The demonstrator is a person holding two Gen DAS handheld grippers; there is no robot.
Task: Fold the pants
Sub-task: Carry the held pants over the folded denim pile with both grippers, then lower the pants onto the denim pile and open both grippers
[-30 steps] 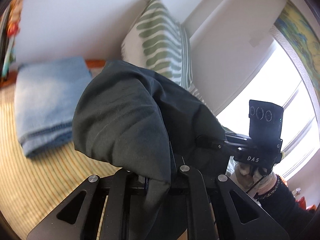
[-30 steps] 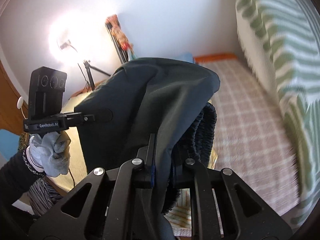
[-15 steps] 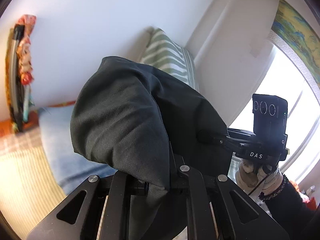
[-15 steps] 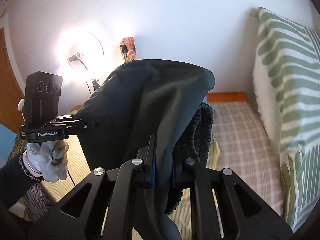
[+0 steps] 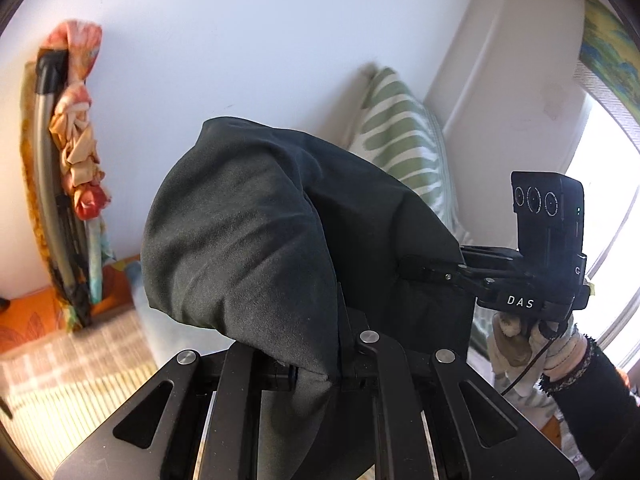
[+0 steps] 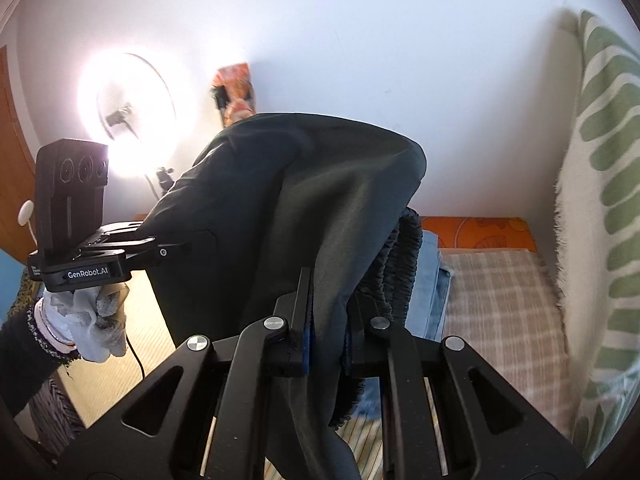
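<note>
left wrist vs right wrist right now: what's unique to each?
Left wrist only: the window, the right gripper and its gloved hand. Right wrist only: the ring light, the elastic waistband, the left gripper. Both: dark pants clamped in shut jaws and draped over them, green striped pillow, folded jeans, checked cover.

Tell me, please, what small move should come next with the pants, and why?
Probably carry the pants forward and lower them flat onto the mat. Both the left gripper and the right gripper are shut on the dark cloth, which hangs bunched over them in the air, so no fold can be laid yet.
</note>
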